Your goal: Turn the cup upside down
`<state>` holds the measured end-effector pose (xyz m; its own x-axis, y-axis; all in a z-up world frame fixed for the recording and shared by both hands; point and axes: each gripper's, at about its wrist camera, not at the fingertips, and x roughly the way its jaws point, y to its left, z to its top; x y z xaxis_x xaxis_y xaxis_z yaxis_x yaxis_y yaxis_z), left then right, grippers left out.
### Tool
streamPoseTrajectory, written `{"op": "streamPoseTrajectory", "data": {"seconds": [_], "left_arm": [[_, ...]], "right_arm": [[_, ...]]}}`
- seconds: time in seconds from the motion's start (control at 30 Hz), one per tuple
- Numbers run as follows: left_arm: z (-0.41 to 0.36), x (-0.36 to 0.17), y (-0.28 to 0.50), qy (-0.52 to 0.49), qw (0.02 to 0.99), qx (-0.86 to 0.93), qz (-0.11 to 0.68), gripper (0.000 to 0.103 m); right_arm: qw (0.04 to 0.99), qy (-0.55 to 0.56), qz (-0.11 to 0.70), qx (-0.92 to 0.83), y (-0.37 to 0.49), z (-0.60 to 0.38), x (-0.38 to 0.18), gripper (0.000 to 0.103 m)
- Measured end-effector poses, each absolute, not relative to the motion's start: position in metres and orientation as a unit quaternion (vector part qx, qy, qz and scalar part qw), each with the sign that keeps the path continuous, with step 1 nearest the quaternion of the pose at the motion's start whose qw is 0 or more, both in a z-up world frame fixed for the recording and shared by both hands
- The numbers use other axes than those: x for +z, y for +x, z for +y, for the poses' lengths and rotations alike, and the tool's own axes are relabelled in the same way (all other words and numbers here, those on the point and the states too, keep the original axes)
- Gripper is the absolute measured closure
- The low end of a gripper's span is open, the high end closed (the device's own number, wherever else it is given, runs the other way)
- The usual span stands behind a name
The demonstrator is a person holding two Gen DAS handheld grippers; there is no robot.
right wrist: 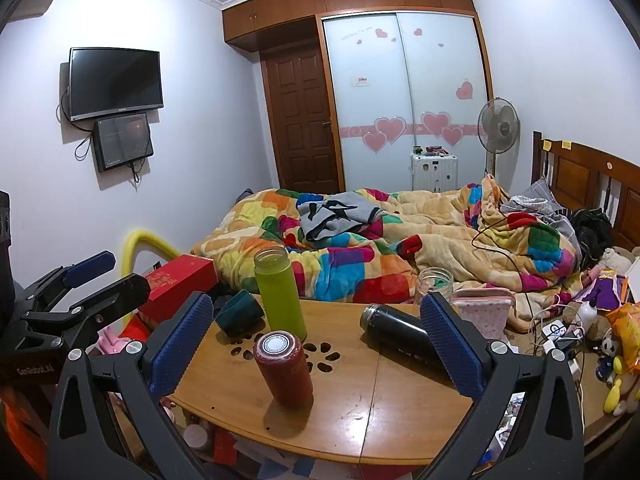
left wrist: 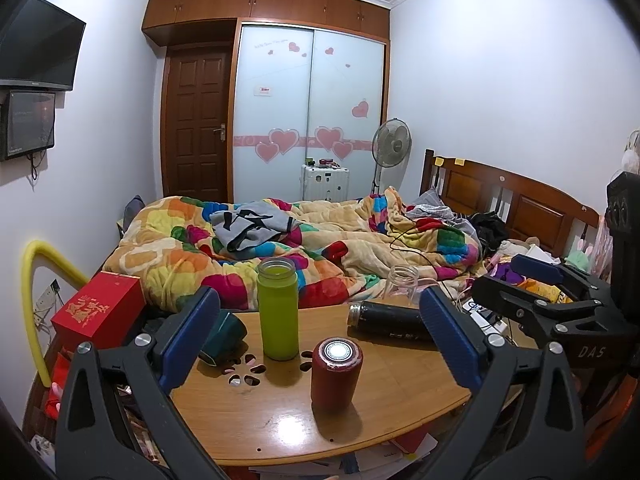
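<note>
A red cup point(left wrist: 336, 374) point(right wrist: 284, 368) stands bottom-up near the front of the wooden table point(left wrist: 384, 412) point(right wrist: 404, 412). A green cup point(left wrist: 277, 308) point(right wrist: 280, 294) stands upright behind it, mouth up. A black flask point(left wrist: 386, 319) point(right wrist: 394, 334) lies on its side at the right. A dark teal cup point(left wrist: 224, 336) point(right wrist: 239, 312) lies on its side at the left. My left gripper point(left wrist: 316, 338) is open and empty above the table's front. My right gripper point(right wrist: 316, 338) is open and empty too. Each gripper shows at the edge of the other's view.
A clear glass jar point(left wrist: 402, 282) point(right wrist: 434, 282) stands at the table's far edge. A red box point(left wrist: 100, 310) point(right wrist: 180, 280) sits left of the table. A bed with a coloured quilt point(left wrist: 320, 240) lies behind. Cables and toys point(right wrist: 580, 328) clutter the right side.
</note>
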<state>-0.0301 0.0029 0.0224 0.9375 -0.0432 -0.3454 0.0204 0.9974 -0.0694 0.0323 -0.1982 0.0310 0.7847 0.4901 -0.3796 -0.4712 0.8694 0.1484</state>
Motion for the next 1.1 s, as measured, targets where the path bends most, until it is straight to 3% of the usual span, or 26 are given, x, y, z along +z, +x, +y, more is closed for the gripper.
{"op": "streamPoseTrajectory", "data": {"seconds": [1.1], "left_arm": [[0.0012, 0.0204, -0.0281, -0.048, 0.981, -0.033, 0.184, 0.002]], "right_arm": [[0.943, 0.023, 0.215, 0.253, 0.0322, -0.1985, 0.0287, 0.000]]}}
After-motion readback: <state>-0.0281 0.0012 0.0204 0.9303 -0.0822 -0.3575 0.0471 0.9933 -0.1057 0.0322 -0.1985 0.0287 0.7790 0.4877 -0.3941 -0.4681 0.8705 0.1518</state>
